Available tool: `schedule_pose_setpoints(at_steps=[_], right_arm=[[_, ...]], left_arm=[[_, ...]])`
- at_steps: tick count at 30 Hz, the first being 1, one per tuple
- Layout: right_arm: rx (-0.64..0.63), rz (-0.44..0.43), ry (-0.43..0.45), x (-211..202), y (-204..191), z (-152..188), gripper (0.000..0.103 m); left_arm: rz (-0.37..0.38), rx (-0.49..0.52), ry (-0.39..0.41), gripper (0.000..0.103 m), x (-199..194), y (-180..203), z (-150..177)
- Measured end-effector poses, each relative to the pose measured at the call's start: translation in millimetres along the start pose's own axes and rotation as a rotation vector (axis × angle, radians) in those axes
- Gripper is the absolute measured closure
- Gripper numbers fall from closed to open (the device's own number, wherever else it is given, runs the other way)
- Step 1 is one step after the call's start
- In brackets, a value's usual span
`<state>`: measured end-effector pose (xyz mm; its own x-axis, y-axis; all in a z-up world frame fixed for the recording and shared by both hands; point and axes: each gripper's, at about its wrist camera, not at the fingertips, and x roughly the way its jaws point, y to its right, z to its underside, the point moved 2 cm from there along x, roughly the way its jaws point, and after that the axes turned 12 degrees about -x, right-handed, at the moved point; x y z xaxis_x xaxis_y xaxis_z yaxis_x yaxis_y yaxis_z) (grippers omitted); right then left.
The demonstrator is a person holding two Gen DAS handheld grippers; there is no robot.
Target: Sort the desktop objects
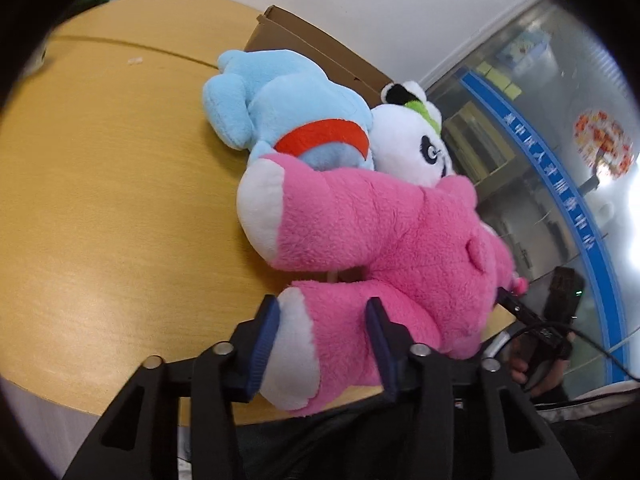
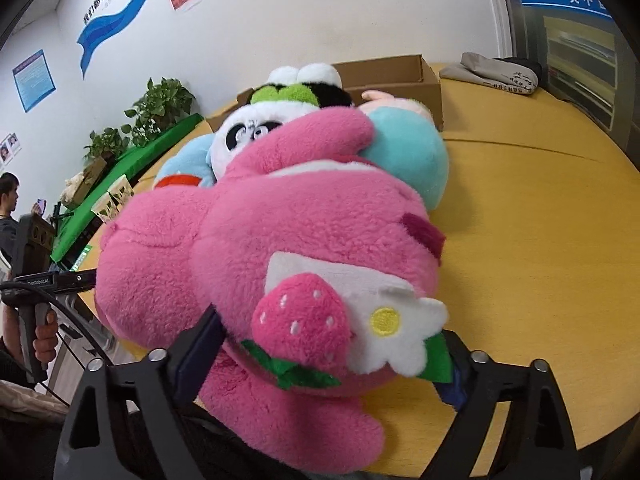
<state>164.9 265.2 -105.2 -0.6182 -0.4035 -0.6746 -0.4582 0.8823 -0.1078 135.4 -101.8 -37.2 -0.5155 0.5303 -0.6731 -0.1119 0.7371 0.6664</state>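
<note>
A big pink plush bear [image 1: 392, 236] lies at the near edge of the round wooden table [image 1: 100, 184]. My left gripper [image 1: 322, 344] is closed around its white-soled leg. My right gripper [image 2: 328, 356] grips the bear's head [image 2: 304, 256], by the strawberry and flower decoration [image 2: 340, 320]. Behind the bear lie a light blue plush with a red collar [image 1: 288, 112], a panda plush [image 1: 412, 144] and a teal plush [image 2: 408, 156]. A cardboard box [image 2: 400, 76] stands at the far side, also in the left wrist view [image 1: 316, 52].
A folded grey cloth [image 2: 496, 72] lies at the table's far right. Potted plants [image 2: 160, 108] and a green surface [image 2: 120, 184] stand beyond the table at left, where a person [image 2: 8, 208] stands. A glass wall [image 1: 560, 140] is at the right.
</note>
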Motion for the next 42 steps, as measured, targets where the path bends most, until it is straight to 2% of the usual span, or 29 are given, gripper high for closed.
schedule_pose_setpoints(at_steps=[1,2,4,6,8,9,10,11,13,14,17,20,27,31,35,39,42], right_arm=[[0.014,-0.009,0.025,-4,8,-3,0.004],[0.031,-0.019,0.037,-6,15,-7,0.002],[0.067,-0.045,0.055,-4,31,-14,0.000],[0.100,-0.111,0.022,15,41,-16,0.000],[0.122,-0.182,-0.022,35,42,-15,0.004],[0.118,-0.185,-0.028,40,39,-14,0.008],[0.109,-0.188,-0.024,41,36,-15,0.014],[0.107,-0.189,-0.021,38,35,-15,0.017],[0.103,-0.191,-0.013,34,32,-15,0.029],[0.100,-0.191,-0.009,31,30,-15,0.031],[0.075,-0.178,0.020,18,18,-14,0.036],[0.071,-0.162,0.062,1,9,-15,0.038],[0.055,-0.126,0.238,-47,2,-40,0.039],[0.021,-0.119,0.345,-65,-1,-68,0.039],[-0.027,-0.115,0.452,-77,1,-112,0.039],[-0.072,-0.118,0.538,-69,13,-177,0.039],[-0.092,-0.121,0.574,-48,28,-235,0.039]], left_arm=[[0.013,-0.012,-0.003,0.024,-1,-3,1],[0.021,-0.017,-0.009,0.020,-2,-5,2],[0.030,-0.007,-0.033,0.020,6,-2,7],[0.033,-0.028,-0.055,0.020,17,-1,11],[0.020,-0.033,-0.062,0.020,23,-2,14],[0.014,-0.036,-0.065,0.020,27,-2,15],[0.011,-0.039,-0.067,0.023,28,-2,15],[0.018,-0.044,-0.063,0.034,26,-2,14],[0.034,-0.065,-0.054,0.049,20,-4,11],[0.035,-0.065,-0.049,0.060,17,-4,10],[0.038,-0.050,-0.037,0.070,9,3,6],[0.055,-0.023,-0.032,0.075,1,17,4],[0.137,0.044,0.033,0.076,-20,58,-17],[0.163,0.121,0.102,0.076,-37,84,-44],[0.189,0.230,0.189,0.076,-53,122,-92],[0.179,0.337,0.259,0.076,-58,155,-155],[0.174,0.366,0.281,0.076,-45,178,-217]])
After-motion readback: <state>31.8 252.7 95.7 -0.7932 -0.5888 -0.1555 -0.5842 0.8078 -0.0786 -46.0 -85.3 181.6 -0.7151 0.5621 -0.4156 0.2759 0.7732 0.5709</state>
